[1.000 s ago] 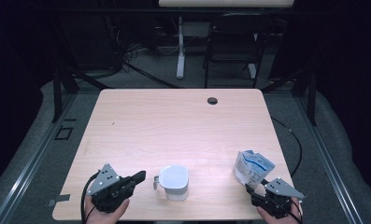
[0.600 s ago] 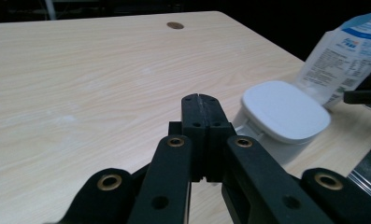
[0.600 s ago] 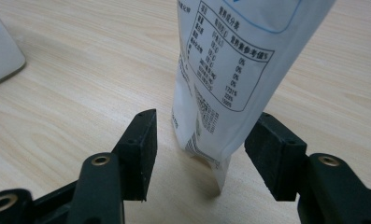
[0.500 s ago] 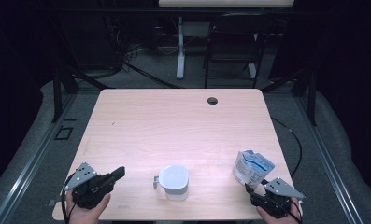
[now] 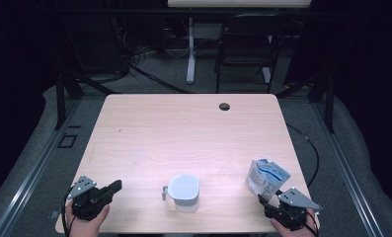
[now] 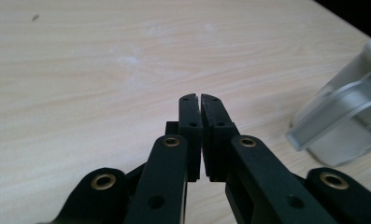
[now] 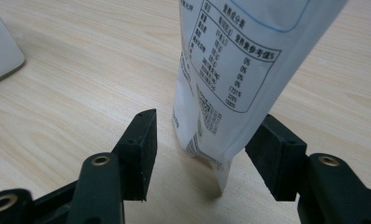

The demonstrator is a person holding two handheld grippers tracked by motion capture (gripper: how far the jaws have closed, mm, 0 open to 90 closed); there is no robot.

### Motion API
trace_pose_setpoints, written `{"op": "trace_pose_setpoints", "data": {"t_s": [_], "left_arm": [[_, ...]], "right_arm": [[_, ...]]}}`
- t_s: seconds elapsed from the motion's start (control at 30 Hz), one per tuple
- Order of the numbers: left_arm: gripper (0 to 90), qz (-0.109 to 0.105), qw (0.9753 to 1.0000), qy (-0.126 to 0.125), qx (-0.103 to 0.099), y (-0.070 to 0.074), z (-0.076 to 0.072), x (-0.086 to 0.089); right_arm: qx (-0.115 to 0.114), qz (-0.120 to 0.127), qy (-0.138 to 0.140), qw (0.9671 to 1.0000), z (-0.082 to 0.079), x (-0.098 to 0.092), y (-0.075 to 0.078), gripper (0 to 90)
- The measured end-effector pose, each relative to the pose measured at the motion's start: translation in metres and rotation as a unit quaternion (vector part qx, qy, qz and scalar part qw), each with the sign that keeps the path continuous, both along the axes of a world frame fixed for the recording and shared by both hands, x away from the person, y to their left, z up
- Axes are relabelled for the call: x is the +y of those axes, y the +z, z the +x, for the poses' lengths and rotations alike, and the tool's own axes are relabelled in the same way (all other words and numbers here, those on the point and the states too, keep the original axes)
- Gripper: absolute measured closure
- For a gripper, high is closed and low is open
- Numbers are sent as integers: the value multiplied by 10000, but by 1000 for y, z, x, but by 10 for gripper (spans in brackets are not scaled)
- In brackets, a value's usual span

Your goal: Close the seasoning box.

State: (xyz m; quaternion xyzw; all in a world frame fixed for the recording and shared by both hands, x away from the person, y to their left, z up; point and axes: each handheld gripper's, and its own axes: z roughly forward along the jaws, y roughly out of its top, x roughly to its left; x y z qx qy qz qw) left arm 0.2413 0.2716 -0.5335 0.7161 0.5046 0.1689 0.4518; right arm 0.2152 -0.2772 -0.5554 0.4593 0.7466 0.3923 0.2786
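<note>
- Right claw (image 7: 199, 154) stood wide open, jaws either side of the pouch's (image 7: 234, 79) bottom corner, gripping nothing; in the gripper view the right-hand jaw looked to brush the pouch's edge, the left-hand one stood well clear.
- Left claw (image 6: 201, 100) was shut tight, jaws pressed together, empty, resting low over bare table (image 6: 80, 70).
- Pouch stood upright just ahead of the right claw (image 5: 275, 205), leaning slightly; jug (image 5: 184, 192) stood well off to that claw's left and near the left claw's (image 5: 115, 186) right.
- Step in hand, judged: taking hold of the pouch.
- To do it well: push forward so the jaws reach higher than the thin bottom seam, centre the pouch between them, then close gently; a pinch at the corner alone would likely let the soft pouch fold or tip.
- High view (image 5: 267, 175) gave the layout: pouch, jug and both claws along the near edge, each in relation to the rest.
- Right gripper view gave the jaw gap and the printed table on the pouch's face, too small to read from above.
- Left gripper view gave the jug's (image 6: 342, 116) clear wall and handle close up, plus the closed jaw tips.
</note>
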Motion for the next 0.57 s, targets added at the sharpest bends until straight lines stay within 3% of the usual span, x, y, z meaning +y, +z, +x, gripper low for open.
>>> {"op": "trace_pose_setpoints", "data": {"t_s": [0.23, 0.57], "left_arm": [[778, 329, 9991, 186, 181, -19, 6, 2], [684, 362, 9985, 333, 233, -27, 9, 2]], "right_arm": [[45, 23, 2, 10000, 2, 0, -1, 441], [115, 30, 26, 9999, 3, -2, -3, 439]]}}
